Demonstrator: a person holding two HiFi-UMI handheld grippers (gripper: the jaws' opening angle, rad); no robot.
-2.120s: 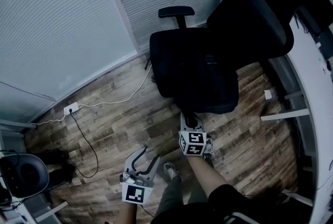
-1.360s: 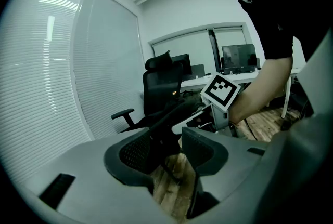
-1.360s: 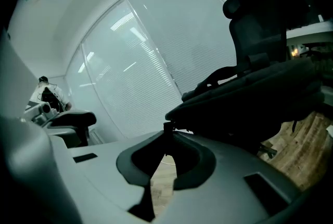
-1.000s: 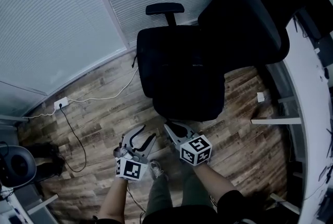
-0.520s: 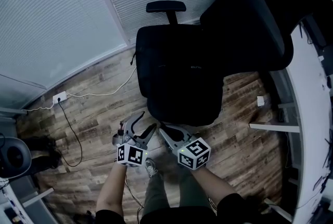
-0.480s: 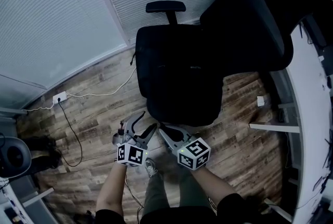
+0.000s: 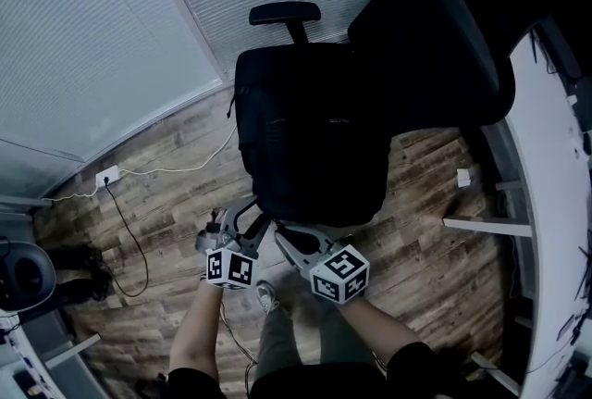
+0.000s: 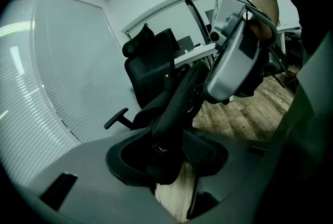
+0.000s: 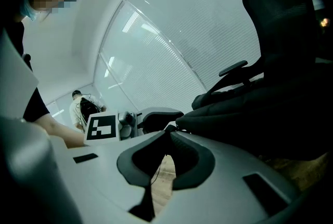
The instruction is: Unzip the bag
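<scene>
A black bag [image 7: 314, 138] lies on the seat of a black office chair [image 7: 435, 36]. My left gripper [image 7: 242, 214] is at the bag's near left corner. In the left gripper view a fold of the bag's black fabric [image 8: 174, 108] runs down between the jaws of the left gripper [image 8: 166, 158], which are closing around it. A gap still shows beside the ribbed pad [image 8: 208, 150]. My right gripper [image 7: 280, 235] is just beside it, shut. In its own view the right gripper [image 9: 167, 134] has its tips against the bag's [image 9: 250, 108] edge; whether they pinch anything is hidden.
A white desk [image 7: 555, 203] runs along the right. A wall of blinds [image 7: 111, 36] stands behind the chair, whose armrest [image 7: 284, 13] points towards it. A cable and socket [image 7: 109, 175] lie on the wood floor. A person's shoe [image 7: 265, 295] is below the grippers.
Both grippers have moved up from the floor area to the bag's near edge. The left gripper's jaws now have bag fabric between them; the right stayed shut.
</scene>
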